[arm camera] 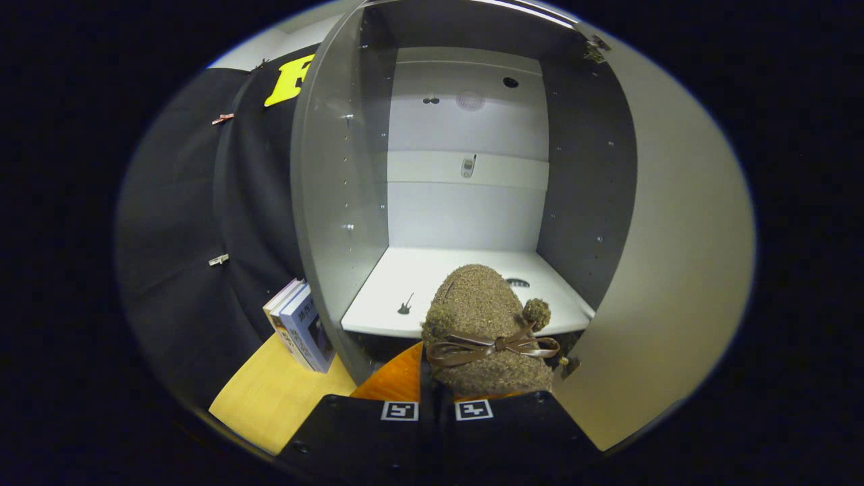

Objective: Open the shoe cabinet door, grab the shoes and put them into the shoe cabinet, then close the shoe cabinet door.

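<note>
Now the hand-held gripper is clamped narrowly on a fuzzy brown slipper with a dark ribbon bow, its toe pointing straight ahead into the open grey shoe cabinet, just over the cabinet's white bottom shelf.

Two broad, flat-topped fingers side by side; small screws near the outer corners. One square tag with a blocky pattern on each.
</note>
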